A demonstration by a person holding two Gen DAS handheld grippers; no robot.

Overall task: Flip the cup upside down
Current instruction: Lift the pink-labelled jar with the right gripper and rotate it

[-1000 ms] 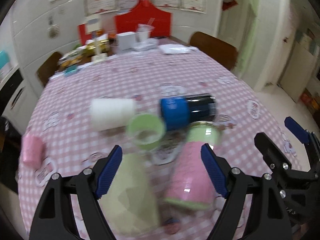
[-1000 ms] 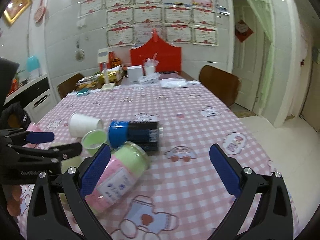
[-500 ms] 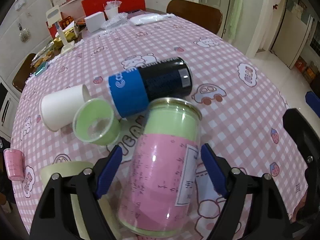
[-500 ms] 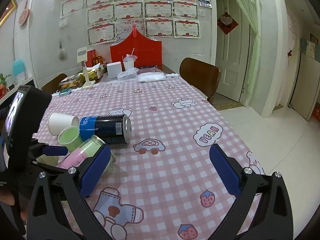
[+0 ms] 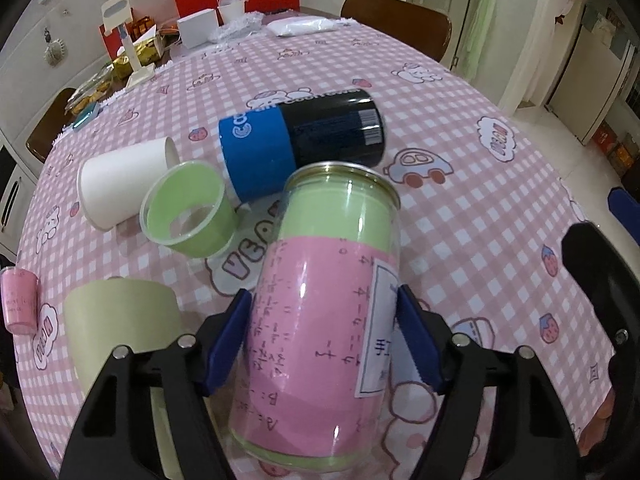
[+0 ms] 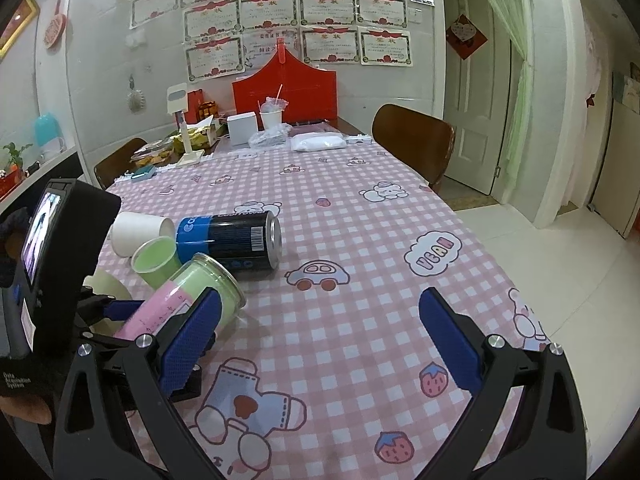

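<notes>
Lying on its side on the checked tablecloth, the pink-and-green cup was clamped between the blue pads of the left gripper. Green paper cup, white paper cup and blue-black can lay tipped over just beyond it. Right gripper hung above bare cloth, jaws wide apart.

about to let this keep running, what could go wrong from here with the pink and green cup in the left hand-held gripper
1. The left hand-held gripper pinches the smooth clear pink and green cup at mid-body, so it might slip while being turned.
2. The cup's rim sits close to the blue and black can and the small green cup; swinging it could knock them rolling.
3. The pale cup stands beside the left finger and may get bumped.
</notes>
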